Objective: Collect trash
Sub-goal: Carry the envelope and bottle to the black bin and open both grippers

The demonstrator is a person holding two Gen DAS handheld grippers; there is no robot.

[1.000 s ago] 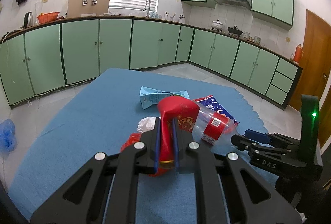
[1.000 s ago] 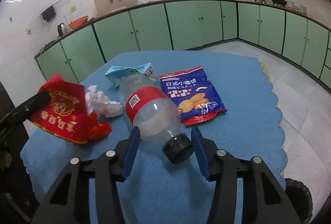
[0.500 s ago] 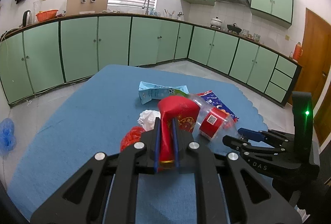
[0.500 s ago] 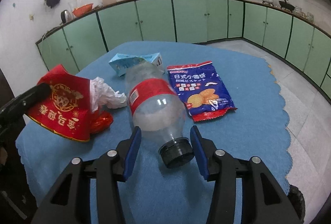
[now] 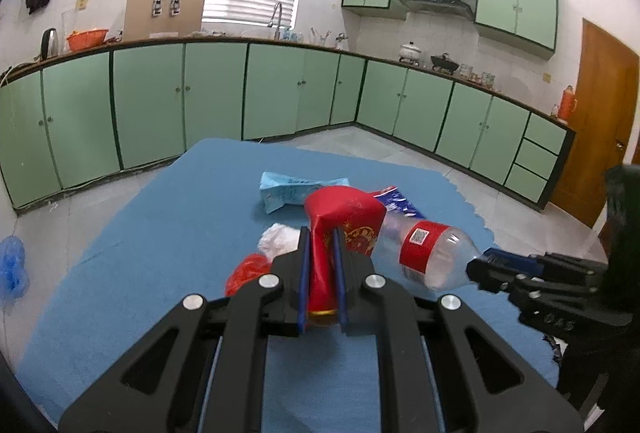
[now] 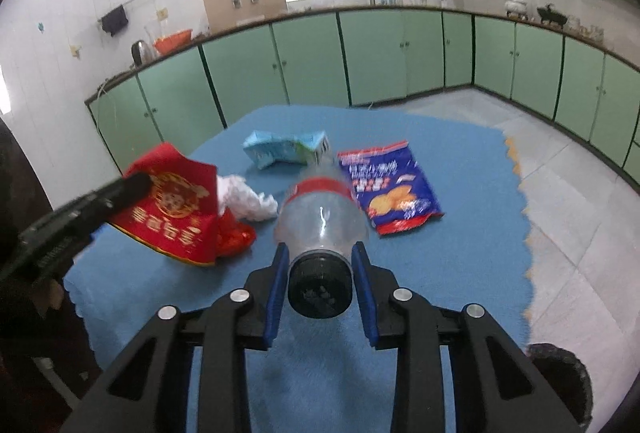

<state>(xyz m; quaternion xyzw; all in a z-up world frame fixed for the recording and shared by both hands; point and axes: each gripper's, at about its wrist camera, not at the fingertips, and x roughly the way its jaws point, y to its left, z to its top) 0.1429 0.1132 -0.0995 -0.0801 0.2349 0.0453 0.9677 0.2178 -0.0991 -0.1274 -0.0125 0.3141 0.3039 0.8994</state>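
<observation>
My left gripper (image 5: pixel 322 233) is shut on a red packet with gold print (image 5: pixel 344 213), held above the blue table; the packet (image 6: pixel 172 209) also shows at the left of the right wrist view. A clear plastic bottle (image 6: pixel 320 217) with a red label and black cap sits cap-first between the pads of my right gripper (image 6: pixel 320 253). Its jaws are closing, and the pads press on the neck at both sides. In the left wrist view the bottle (image 5: pixel 424 253) hangs tilted off the table from the right gripper (image 5: pixel 480 265).
On the blue tablecloth (image 6: pixel 460 273) lie a white crumpled tissue (image 6: pixel 248 199), a red crumpled wrapper (image 6: pixel 236 237), a light blue carton (image 6: pixel 284 149) and a blue snack bag (image 6: pixel 388 189). A dark round thing (image 6: pixel 560 373) stands off the table's right edge.
The right gripper's jaws narrowed onto the bottle's neck and raised it off the cloth. The left gripper kept its hold on the red packet and stayed put.
</observation>
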